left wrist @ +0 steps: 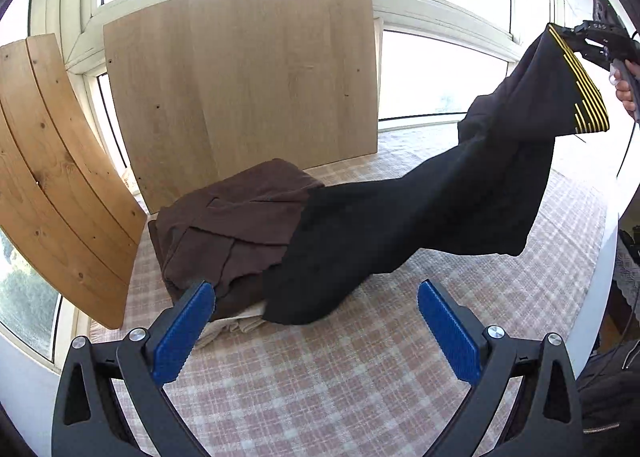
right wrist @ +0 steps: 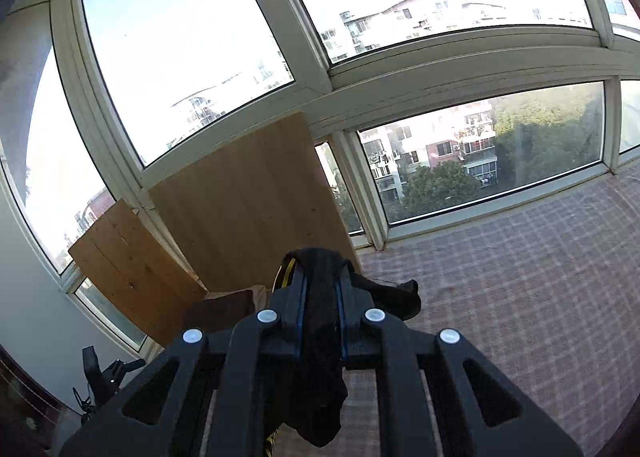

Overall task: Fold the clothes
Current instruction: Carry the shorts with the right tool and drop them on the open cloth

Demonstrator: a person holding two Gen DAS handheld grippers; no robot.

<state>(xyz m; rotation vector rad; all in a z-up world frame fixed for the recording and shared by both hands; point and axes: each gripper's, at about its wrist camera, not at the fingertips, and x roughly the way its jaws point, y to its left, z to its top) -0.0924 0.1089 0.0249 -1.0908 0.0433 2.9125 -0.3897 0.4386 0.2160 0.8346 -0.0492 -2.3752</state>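
Observation:
A black garment point(left wrist: 420, 217) with yellow stripes at its hem stretches from the table up to the upper right. My right gripper point(left wrist: 576, 39) is shut on its striped end and holds it in the air; in the right wrist view the black cloth point(right wrist: 322, 321) is pinched between the blue pads, gripper point(right wrist: 320, 285). The garment's lower end rests on the table beside a folded brown garment point(left wrist: 236, 217) that lies on a cream one point(left wrist: 232, 325). My left gripper point(left wrist: 316, 317) is open and empty, low over the table in front of the pile.
A pink-and-white checked cloth point(left wrist: 360, 377) covers the table. A large wooden board point(left wrist: 240, 89) and a slatted wooden panel point(left wrist: 56, 177) lean against the windows behind the pile. The table's right edge point(left wrist: 596, 297) drops off near dark items.

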